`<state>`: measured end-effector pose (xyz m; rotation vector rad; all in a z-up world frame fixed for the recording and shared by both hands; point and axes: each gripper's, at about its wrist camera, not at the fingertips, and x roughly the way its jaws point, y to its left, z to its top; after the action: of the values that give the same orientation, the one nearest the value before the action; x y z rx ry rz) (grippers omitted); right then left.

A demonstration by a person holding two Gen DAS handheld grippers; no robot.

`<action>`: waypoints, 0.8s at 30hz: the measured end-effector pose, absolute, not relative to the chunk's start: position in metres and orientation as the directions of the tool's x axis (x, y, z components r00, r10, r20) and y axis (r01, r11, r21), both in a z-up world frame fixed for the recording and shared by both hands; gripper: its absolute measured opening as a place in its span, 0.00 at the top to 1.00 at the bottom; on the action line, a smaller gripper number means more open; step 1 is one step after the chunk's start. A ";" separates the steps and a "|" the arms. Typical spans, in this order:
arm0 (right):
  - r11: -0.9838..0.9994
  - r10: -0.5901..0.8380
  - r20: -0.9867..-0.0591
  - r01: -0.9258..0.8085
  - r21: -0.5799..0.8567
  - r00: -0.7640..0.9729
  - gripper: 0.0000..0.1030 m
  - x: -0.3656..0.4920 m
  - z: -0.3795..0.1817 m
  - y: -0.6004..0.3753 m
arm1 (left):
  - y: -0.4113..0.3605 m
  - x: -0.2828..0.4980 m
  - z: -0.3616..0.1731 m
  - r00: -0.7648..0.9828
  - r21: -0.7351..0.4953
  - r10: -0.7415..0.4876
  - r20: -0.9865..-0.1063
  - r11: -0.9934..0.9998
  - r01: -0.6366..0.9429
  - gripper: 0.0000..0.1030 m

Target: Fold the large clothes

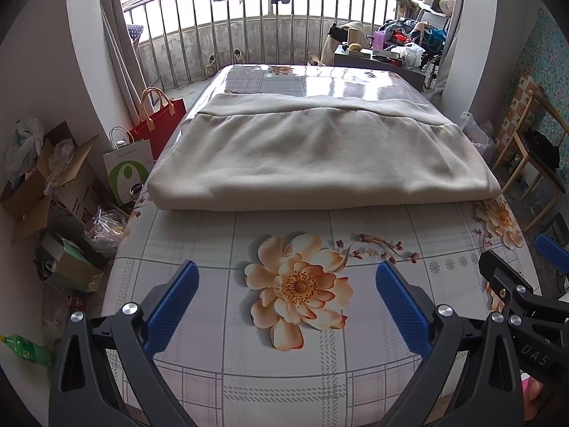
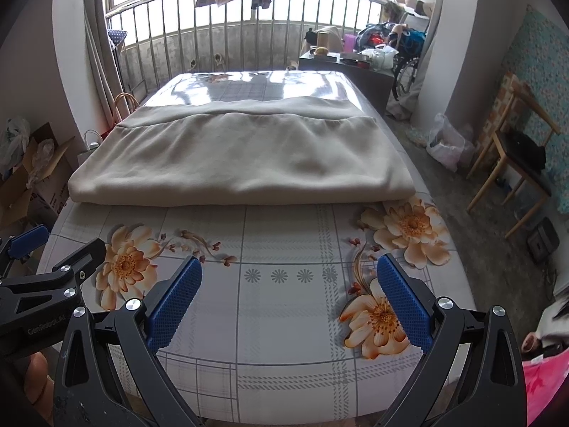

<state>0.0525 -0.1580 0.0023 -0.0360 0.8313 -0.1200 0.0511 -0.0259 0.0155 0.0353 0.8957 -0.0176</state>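
A large beige garment (image 1: 320,156) lies folded into a thick rectangle across the middle of the flower-print table (image 1: 284,384); it also shows in the right wrist view (image 2: 242,160). My left gripper (image 1: 286,270) is open and empty, held above the table's near part, short of the garment's near fold. My right gripper (image 2: 290,265) is open and empty, beside the left one and equally short of the garment. Each gripper shows at the edge of the other's view: the right gripper (image 1: 515,259) and the left gripper (image 2: 60,242).
Cardboard boxes (image 1: 46,185), paper bags (image 1: 131,170) and a red bag (image 1: 160,121) crowd the floor at the left. A wooden chair (image 2: 515,167) and a plastic bag (image 2: 448,142) stand at the right. A cluttered cabinet (image 2: 355,67) and a railing (image 1: 249,28) lie beyond the table.
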 end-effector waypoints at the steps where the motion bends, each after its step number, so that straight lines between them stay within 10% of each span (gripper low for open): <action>1: 0.993 -0.120 -0.735 0.092 -0.078 0.667 0.08 0.052 0.002 -0.158 | -0.026 0.051 0.016 0.625 0.023 -0.001 -0.780 0.999 0.030 0.05; 24: 0.993 -0.122 -0.739 0.088 -0.084 0.663 0.08 0.052 0.001 -0.157 | -0.026 0.049 0.014 0.622 0.018 0.000 -0.783 1.000 0.023 0.05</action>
<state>0.0524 -0.1566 0.0013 -0.0420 0.8382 -0.1187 0.0494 -0.0264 0.0141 0.0272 0.8998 -0.0129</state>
